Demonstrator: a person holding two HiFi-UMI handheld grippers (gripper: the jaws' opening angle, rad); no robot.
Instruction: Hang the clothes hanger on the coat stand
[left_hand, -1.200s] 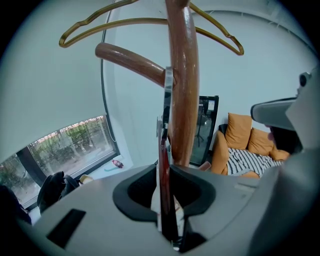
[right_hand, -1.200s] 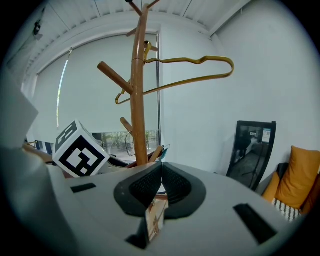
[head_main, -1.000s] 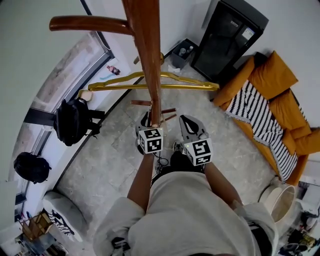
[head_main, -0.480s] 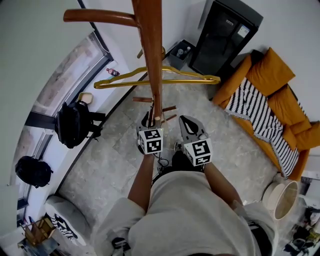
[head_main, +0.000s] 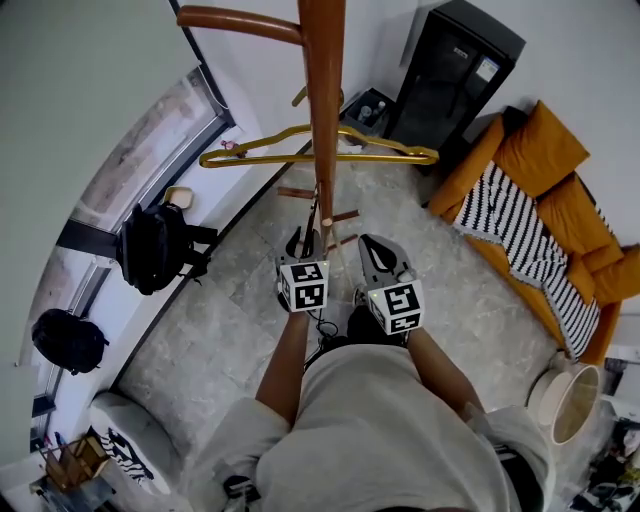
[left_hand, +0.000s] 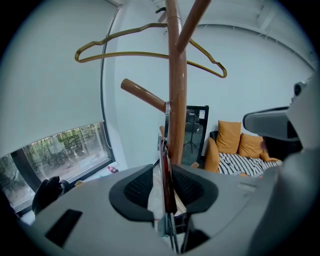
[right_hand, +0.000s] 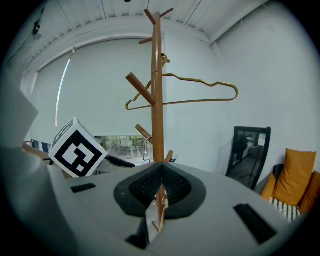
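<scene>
A gold wire clothes hanger (head_main: 380, 155) hangs by its hook on the brown wooden coat stand (head_main: 325, 120), free of both grippers. In the left gripper view the hanger (left_hand: 125, 54) is high above the jaws, across the pole (left_hand: 176, 100). My left gripper (head_main: 300, 245) is low by the pole's base. Its jaws (left_hand: 164, 187) are opening, and only a thin dark strip stands in the gap, with neither pad pressing on it. My right gripper (head_main: 378, 250) sits beside it, shut (right_hand: 161, 185) and empty. The right gripper view shows the hanger (right_hand: 200, 101) level on the stand (right_hand: 157, 100).
Two black backpacks (head_main: 150, 245) (head_main: 65, 338) lie along the window wall at the left. An orange sofa (head_main: 560, 210) with a striped blanket (head_main: 520, 235) runs along the right. A black cabinet (head_main: 450, 70) stands behind the stand. A white bin (head_main: 560, 400) is at lower right.
The head view has swung, so the stand and hanger now sit further right in it. The hanger stays on the stand. Both grippers keep their place low by the pole.
</scene>
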